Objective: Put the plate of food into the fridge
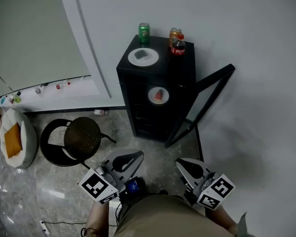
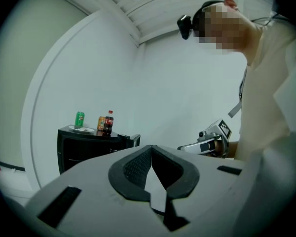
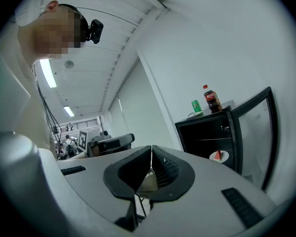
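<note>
A black mini fridge (image 1: 155,78) stands against the wall with its glass door (image 1: 207,100) swung open to the right. Inside it, on a shelf, sits a white plate with a red slice of food (image 1: 159,95), which the right gripper view also shows as the plate (image 3: 218,156). A second white plate (image 1: 143,57) lies on the fridge top. My left gripper (image 1: 136,156) and right gripper (image 1: 181,164) are held low near my body, well short of the fridge. Both are shut and empty, as seen at the left gripper (image 2: 151,147) and right gripper (image 3: 151,148).
On the fridge top stand a green can (image 1: 144,33), an orange can (image 1: 174,33) and a cola bottle (image 1: 178,45). A round black stool (image 1: 81,137) stands left of the fridge. A white cushion with an orange pad (image 1: 16,138) lies on the floor at far left.
</note>
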Available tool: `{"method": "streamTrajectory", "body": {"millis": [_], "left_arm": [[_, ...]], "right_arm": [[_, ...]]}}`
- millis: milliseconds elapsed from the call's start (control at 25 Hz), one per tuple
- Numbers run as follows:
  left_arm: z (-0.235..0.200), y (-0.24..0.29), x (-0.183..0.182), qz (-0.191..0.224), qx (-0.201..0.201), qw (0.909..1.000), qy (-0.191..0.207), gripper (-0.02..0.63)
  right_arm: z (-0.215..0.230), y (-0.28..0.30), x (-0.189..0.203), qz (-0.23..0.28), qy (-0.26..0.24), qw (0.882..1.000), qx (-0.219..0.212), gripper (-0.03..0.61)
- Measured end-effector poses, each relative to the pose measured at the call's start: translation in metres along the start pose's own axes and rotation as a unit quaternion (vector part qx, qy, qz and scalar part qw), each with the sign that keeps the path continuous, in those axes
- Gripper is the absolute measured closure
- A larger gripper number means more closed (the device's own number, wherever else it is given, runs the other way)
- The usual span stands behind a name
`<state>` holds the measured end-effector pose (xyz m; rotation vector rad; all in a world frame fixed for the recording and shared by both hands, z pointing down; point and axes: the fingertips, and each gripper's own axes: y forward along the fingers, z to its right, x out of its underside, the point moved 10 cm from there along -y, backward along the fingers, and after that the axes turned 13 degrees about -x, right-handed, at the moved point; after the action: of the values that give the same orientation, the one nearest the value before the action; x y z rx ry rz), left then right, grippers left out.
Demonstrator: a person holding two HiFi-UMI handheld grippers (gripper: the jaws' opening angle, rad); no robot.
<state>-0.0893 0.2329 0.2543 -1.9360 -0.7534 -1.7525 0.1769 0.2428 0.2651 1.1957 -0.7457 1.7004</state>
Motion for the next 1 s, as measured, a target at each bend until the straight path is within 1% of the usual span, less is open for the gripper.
{"method": "streamTrajectory", "body": {"millis": [200,480,680,840,1000], "left_arm": [[-0.031,-0.006,0.001,0.013,-0.001,0.9998,-0.014,0.604],[-0.068,-0.013,0.004,0.024,0.012,0.9994,-0.023,0.604],[-0.092,-0.020,0.007,0.026,0.022,0.9992,-0.022,0.604],[-0.111,-0.030,0.006,0.025,0.019,0.9994,-0.016,0.604],[-0.125,-0.039,0.007,0.034,0.022,0.9989,-0.023,0.604]], "right_arm": [[-0.002,0.030,-0.005,-0.011,-0.009,1.000,0.003,0.557],[-0.008,0.061,-0.002,-0.022,-0.011,0.999,0.021,0.557],[-0.013,0.087,0.002,-0.028,-0.010,0.999,0.026,0.557],[-0.018,0.110,0.004,-0.040,-0.010,0.999,0.025,0.557],[-0.023,0.128,0.007,-0.055,-0.012,0.998,0.022,0.557]]}}
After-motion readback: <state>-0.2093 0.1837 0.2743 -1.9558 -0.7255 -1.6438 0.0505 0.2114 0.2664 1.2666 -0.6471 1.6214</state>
